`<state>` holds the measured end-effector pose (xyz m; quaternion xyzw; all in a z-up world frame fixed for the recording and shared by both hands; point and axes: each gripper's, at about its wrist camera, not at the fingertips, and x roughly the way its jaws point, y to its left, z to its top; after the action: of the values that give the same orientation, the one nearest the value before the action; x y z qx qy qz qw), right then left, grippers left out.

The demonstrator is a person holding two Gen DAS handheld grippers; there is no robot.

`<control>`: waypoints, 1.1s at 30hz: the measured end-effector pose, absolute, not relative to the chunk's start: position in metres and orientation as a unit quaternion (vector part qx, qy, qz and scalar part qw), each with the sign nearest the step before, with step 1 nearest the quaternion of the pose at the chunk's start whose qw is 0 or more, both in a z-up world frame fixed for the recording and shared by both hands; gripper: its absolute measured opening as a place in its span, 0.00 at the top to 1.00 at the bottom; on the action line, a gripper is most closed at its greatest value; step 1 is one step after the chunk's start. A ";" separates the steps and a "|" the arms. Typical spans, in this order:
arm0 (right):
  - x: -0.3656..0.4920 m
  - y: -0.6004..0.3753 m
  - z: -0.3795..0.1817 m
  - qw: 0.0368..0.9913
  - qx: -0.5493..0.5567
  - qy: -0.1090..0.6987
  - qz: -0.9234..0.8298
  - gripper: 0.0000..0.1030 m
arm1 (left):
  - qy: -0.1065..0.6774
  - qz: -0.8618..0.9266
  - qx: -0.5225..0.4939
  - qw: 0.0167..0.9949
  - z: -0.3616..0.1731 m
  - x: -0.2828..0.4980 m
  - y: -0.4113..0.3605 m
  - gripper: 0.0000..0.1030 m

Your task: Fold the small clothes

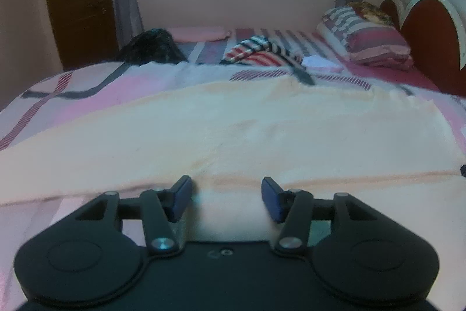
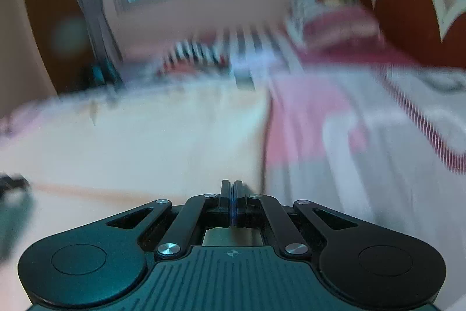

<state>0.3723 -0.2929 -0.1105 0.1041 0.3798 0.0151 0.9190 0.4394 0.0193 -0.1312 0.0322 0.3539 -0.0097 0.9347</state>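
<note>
A pale cream cloth lies spread flat across the bed, its hemmed near edge running just ahead of my left gripper. That gripper stands open over this edge, and its blue pads touch nothing. The right wrist view is blurred. There the same cream cloth fills the left half, and its right edge runs down to my right gripper. This gripper is shut, pads pressed together, at the cloth's near right corner; I see no fabric between them. The left gripper shows at the left border.
The bed wears a pink, white and grey patterned sheet. Behind the cloth lie a heap of striped clothes, a black item and a folded pink piece. Striped pillows lean by the red headboard.
</note>
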 end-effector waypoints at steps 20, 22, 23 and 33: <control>0.360 -0.269 -0.090 0.931 0.171 0.323 0.003 1.00 | 0.285 0.198 -0.278 0.896 -0.128 0.375 0.286 0.49; 0.368 -0.276 -0.088 0.929 0.179 0.324 -0.012 1.00 | 0.273 0.208 -0.316 0.884 -0.131 0.371 0.308 0.49; 0.371 -0.280 -0.088 0.927 0.185 0.327 -0.017 1.00 | 0.267 0.207 -0.339 0.878 -0.134 0.371 0.317 0.49; 0.369 -0.296 -0.084 0.928 0.194 0.318 -0.029 1.00 | 0.289 0.229 -0.286 0.885 -0.119 0.402 0.311 0.99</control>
<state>0.3686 -0.2963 -0.0840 0.1944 0.3179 -0.0287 0.9275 0.4018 0.3107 -0.1189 -0.2861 0.2887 0.2285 0.8846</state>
